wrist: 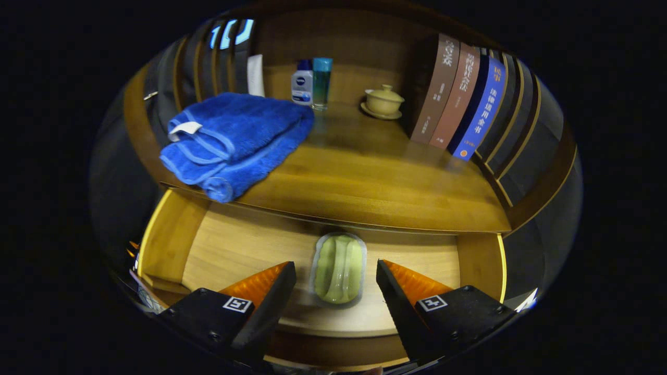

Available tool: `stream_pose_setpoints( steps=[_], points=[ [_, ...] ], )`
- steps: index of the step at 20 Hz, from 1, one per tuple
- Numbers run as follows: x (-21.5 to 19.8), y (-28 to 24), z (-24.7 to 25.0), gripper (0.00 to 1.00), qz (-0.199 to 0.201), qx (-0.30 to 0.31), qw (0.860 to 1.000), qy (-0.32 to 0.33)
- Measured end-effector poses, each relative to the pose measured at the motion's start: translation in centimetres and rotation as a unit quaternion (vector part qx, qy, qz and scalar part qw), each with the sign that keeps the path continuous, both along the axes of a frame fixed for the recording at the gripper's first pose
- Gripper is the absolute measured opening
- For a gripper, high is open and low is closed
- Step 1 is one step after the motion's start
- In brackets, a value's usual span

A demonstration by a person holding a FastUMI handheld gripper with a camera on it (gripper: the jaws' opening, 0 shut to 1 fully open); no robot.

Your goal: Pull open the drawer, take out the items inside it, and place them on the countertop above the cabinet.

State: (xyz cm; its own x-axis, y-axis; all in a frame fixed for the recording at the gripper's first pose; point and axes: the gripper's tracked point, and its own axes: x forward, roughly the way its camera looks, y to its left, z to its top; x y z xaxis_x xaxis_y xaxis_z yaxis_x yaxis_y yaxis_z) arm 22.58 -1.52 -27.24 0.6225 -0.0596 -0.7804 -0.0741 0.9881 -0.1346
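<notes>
Wooden desk [365, 177], left to right: folded blue terry towel [234, 143] with a blank white tag; white bottle [302, 83], blue label too small to read; teal translucent bottle [321, 82]; beige lidded ceramic cup [384, 100] on its saucer; three upright books [458, 99] with Chinese spine titles. Open pale wooden drawer [245, 250] below: green soap in clear wrap [338, 268], between the fingers of the gripper [336, 276], which stands wide apart, holding nothing.
</notes>
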Motion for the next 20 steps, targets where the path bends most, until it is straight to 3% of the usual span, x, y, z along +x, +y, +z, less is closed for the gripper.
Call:
stream_pose_setpoints(
  steps=[2, 7, 11, 13, 14, 20],
  points=[
    [0.5, -0.5, -1.4, 1.0, -0.018, 0.006, 1.0, 0.013],
    [0.9, -0.8, -4.4, 0.78, -0.042, 0.034, 0.997, 0.046],
    [0.6, -0.9, -4.8, 0.34, -0.054, 0.06, 0.995, 0.057],
    [0.4, -0.9, -4.5, 0.33, -0.078, 0.087, 0.991, 0.059],
    [0.1, -0.4, -4.5, 0.17, -0.092, 0.116, 0.987, 0.066],
    [-2.2, 0.2, 0.0, 0.17, -0.075, 0.139, 0.985, 0.067]
  ],
)
